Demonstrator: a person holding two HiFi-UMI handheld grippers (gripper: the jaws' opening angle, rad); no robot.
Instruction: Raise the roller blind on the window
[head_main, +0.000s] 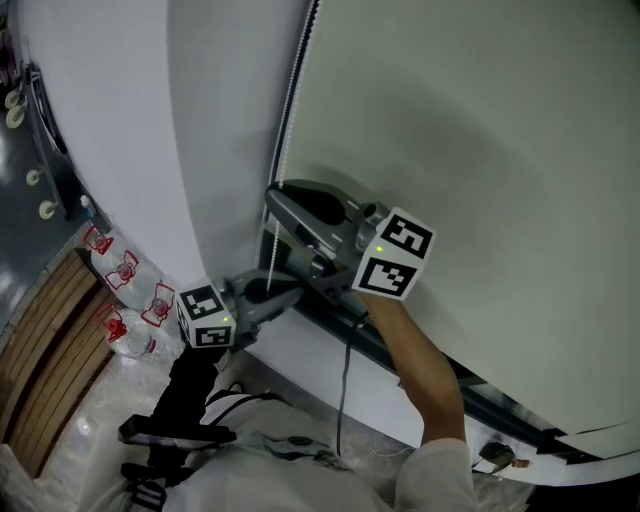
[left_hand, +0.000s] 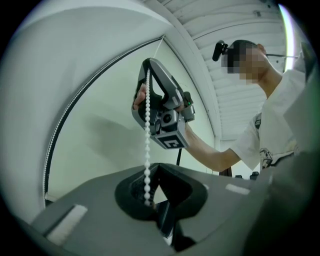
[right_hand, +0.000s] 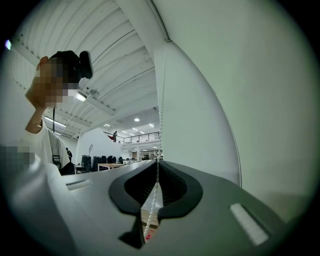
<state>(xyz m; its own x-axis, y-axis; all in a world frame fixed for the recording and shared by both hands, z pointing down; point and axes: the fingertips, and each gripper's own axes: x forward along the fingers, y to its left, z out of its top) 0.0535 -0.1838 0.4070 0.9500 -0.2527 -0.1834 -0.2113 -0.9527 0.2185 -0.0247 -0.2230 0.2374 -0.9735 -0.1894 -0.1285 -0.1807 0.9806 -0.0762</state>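
The pale roller blind (head_main: 470, 130) fills the right of the head view. Its white bead chain (head_main: 292, 90) hangs along the blind's left edge. My right gripper (head_main: 278, 196), with its marker cube, points up and left at the chain. It is shut on the bead chain (right_hand: 156, 192), which runs between its jaws. My left gripper (head_main: 285, 290) sits lower and to the left. In the left gripper view the bead chain (left_hand: 147, 150) drops straight from the right gripper (left_hand: 148, 75) into the left gripper (left_hand: 150, 200), whose jaws stand closed around it.
A dark window frame and white sill (head_main: 455, 390) run below the blind. Several water bottles with red labels (head_main: 125, 272) and a wooden slatted bench (head_main: 45, 345) lie at the lower left. A white wall (head_main: 110, 110) stands left of the blind.
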